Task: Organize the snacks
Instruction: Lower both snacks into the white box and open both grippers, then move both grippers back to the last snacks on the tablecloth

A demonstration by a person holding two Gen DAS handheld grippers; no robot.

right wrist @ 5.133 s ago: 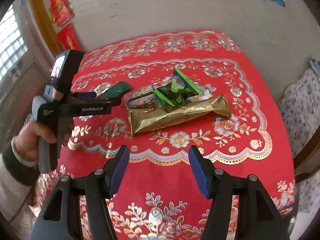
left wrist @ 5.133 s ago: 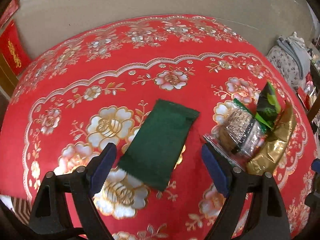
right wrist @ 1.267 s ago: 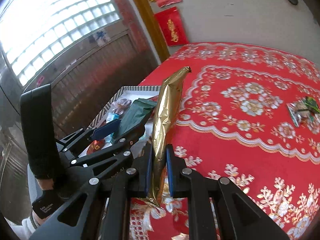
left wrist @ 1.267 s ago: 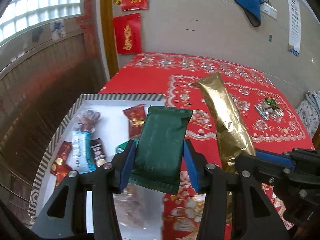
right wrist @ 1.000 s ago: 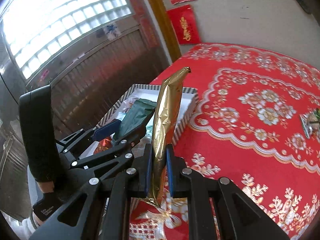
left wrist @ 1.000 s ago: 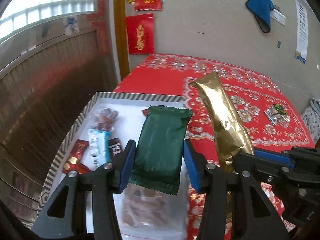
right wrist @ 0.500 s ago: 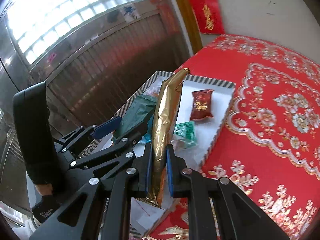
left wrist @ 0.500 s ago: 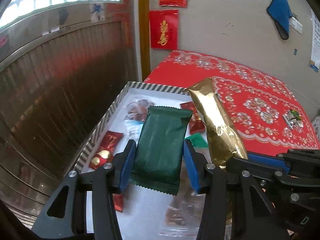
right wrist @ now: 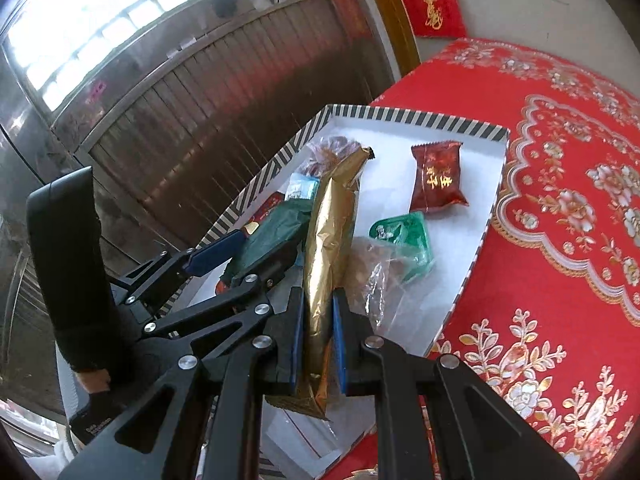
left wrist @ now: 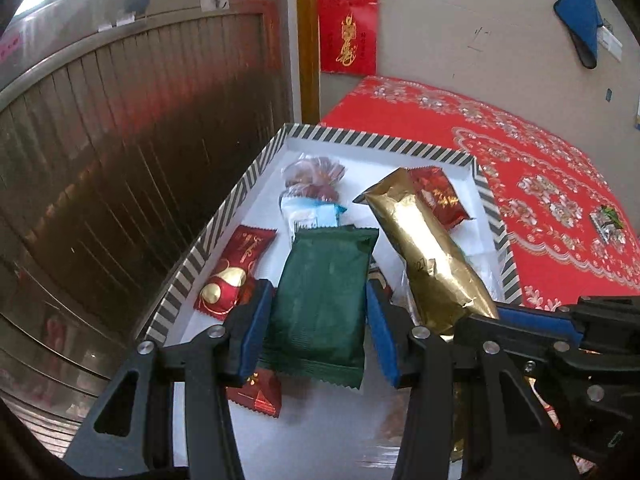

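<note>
Left gripper [left wrist: 316,320] clamps green packet [left wrist: 324,300]; right gripper [right wrist: 316,336] pinches gold packet [right wrist: 328,256].

Blue cloth [left wrist: 580,12], red wall papers [left wrist: 347,34]

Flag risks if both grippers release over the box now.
The two grippers sit close side by side, so opening the left gripper on the green packet may bump the right gripper.
The long gold packet could tip across the striped box rim or land on the snacks already inside.
</note>
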